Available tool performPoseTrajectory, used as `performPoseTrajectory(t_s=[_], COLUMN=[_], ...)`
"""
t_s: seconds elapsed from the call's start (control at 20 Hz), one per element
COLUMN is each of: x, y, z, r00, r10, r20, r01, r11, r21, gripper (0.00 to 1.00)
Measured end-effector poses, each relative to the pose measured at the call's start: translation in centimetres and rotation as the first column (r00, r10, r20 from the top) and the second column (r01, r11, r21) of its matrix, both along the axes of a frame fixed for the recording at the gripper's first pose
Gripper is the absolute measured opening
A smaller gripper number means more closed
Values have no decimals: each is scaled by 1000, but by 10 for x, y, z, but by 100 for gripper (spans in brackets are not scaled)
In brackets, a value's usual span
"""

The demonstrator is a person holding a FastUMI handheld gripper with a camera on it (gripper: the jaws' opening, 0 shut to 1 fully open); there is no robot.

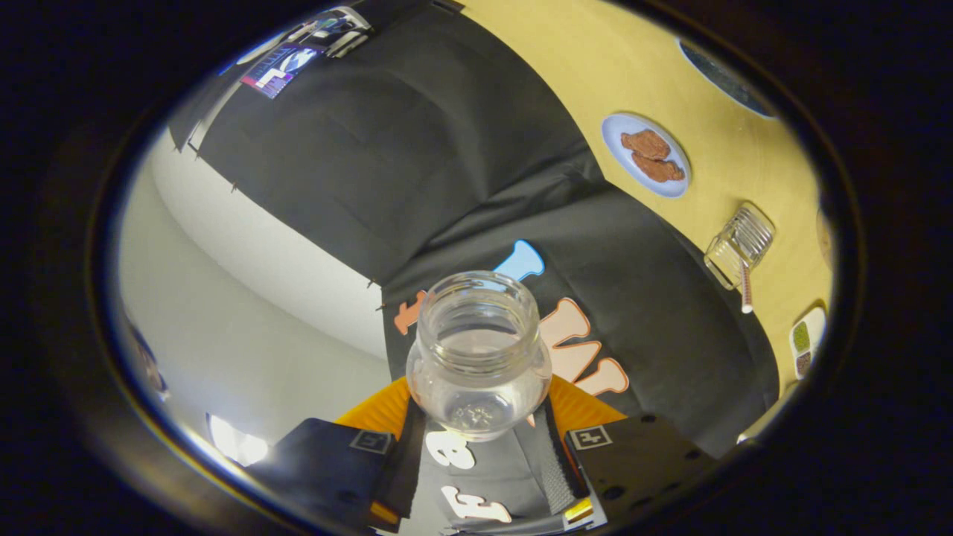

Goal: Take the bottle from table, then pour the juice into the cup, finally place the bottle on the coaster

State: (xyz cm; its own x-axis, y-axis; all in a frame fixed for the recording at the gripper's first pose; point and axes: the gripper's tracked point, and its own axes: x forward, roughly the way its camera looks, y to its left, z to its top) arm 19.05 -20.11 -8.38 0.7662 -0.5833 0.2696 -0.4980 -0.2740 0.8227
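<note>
One clear bottle (478,356) sits between the two fingers of the gripper (478,439), its open mouth pointing away along them — both fingers press its lower body, so the grip reads as closed on the bottle, held narrow. No cap on the neck. Contents look clear; a little liquid may lie in the base, but how much I cannot tell.

View is strongly tilted: the yellow table (655,67) runs up one side, the black cloth wall fills the middle, a pale wall lies opposite. The bottle is off the table, carried in the air and rolled over relative to the tabletop.

On the table, well apart from the bottle: a ribbed clear glass cup (738,244) with a small reddish stick (746,289) just beside it, a pale blue plate (646,155) bearing two brown food pieces, a white divided dish (808,341) with green and dark fillings near the table edge, and a dark round disc (726,78) at the far end — possibly the coaster, not certain.

Step in hand, by my reading: bottle taken; either the pour is under way or the tilt belongs to it. The mouth is not over the cup here. Next move calls for bringing the mouth above the cup rim, tipping under control, then righting the bottle and setting it upright on the coaster
</note>
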Motion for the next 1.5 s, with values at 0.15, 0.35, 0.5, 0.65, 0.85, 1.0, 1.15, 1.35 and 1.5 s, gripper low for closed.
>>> performPoseTrajectory(t_s=[0.15,0.35,0.5,0.65,0.85,1.0,1.15,1.35,1.5], x=[4,15,19,11,5,0,2,-2,-2], y=[5,23,35,41,43,46,49,51,54], z=[-7,-27,-50,-68,-88,-93,-96,-115,-135], r00=[999,967,892,813,707,638,581,510,455], r10=[12,63,71,36,-46,-125,-202,-287,-324], r20=[-53,-248,-446,-581,-706,-760,-789,-811,-829], r01=[-13,-105,-217,-307,-411,-487,-558,-636,-687], r11=[999,981,934,874,785,699,607,509,464], r21=[-35,-160,-285,-376,-463,-524,-566,-580,-559], gripper=[71,71,71,71,71,71,71,72,72])
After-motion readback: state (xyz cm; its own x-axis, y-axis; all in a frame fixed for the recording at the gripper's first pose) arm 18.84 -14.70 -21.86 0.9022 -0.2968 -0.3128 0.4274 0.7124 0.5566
